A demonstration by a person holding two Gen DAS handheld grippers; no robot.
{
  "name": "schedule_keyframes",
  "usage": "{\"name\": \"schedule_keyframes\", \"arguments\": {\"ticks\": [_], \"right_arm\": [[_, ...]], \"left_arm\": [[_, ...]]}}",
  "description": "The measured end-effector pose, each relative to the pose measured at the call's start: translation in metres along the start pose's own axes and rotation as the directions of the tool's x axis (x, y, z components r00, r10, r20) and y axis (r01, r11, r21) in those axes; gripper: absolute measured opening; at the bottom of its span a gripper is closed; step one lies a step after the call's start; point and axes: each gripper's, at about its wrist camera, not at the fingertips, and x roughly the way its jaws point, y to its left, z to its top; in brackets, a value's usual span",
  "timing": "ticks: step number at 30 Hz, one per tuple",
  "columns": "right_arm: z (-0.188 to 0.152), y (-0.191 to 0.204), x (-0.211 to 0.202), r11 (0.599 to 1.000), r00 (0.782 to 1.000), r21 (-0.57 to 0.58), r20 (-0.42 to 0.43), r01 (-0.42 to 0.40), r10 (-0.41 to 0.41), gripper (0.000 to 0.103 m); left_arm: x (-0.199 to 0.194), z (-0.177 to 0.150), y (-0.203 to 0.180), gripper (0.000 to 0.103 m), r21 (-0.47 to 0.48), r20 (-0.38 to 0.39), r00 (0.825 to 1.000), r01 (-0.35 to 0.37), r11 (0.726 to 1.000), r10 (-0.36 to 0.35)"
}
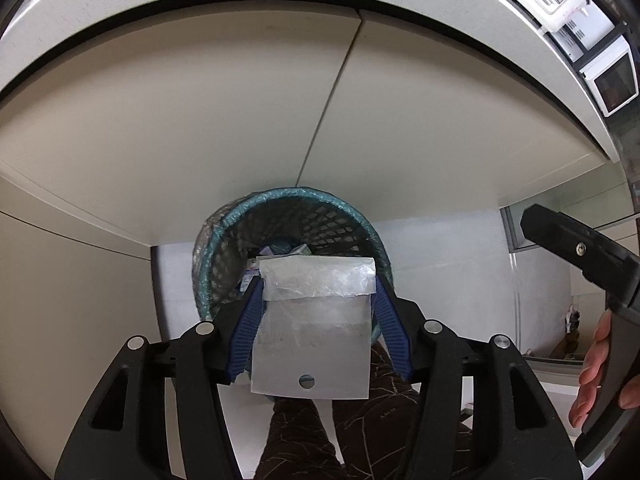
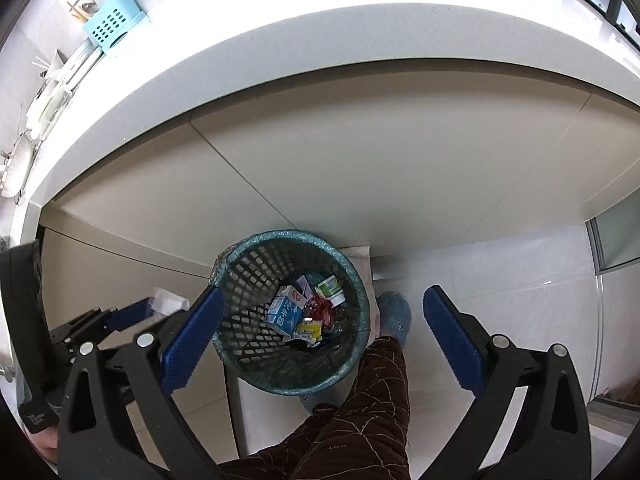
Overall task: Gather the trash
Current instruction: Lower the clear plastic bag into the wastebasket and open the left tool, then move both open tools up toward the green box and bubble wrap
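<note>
My left tongs [image 1: 316,300] pinch a clear plastic bag [image 1: 314,320] right above the waste basket [image 2: 290,312] on the floor; my right tongs [image 2: 320,320] gape wide, empty. I should centre over the rim, then release. A blue carton [image 2: 285,314] inside bears print I cannot read.

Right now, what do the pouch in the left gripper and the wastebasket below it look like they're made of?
The pouch in the left gripper looks like thin plastic film: matte silvery below, clear and crinkled on top, with a punched hang hole. The wastebasket looks like dark moulded plastic, judging by its regular lattice of openings. Its liner seems a translucent teal plastic bag, wrinkled over the rim.
</note>
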Motion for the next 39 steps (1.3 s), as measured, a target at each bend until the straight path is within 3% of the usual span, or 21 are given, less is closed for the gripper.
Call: {"name": "schedule_keyframes", "arguments": {"ticks": [12,22,26,31,39], "right_arm": [[0.005,0.014,0.003,1.0,1.0,-0.009,0.008,-0.025,0.025,0.095],[0.009,0.02,-0.006,0.999,0.999,-0.007,0.028,-0.044,0.044,0.095],[0.016,0.025,-0.021,0.998,0.996,-0.018,0.066,-0.054,0.055,0.095],[0.031,0.027,-0.048,0.998,0.99,-0.017,0.129,-0.056,0.058,0.095],[0.081,0.031,-0.096,0.998,0.967,-0.032,0.249,-0.046,0.053,0.095]], "left_arm": [[0.002,0.001,0.005,0.065,-0.002,0.006,1.0,0.002,1.0,-0.002],[-0.016,0.002,0.014,0.09,-0.002,0.05,0.998,0.023,1.0,-0.023],[-0.036,0.005,0.019,0.095,0.001,0.094,0.995,0.02,1.0,-0.02],[-0.074,0.012,0.026,0.097,0.004,0.168,0.986,0.001,1.0,-0.001],[-0.141,0.043,0.032,0.097,-0.019,0.314,0.948,-0.042,0.999,0.046]]}}
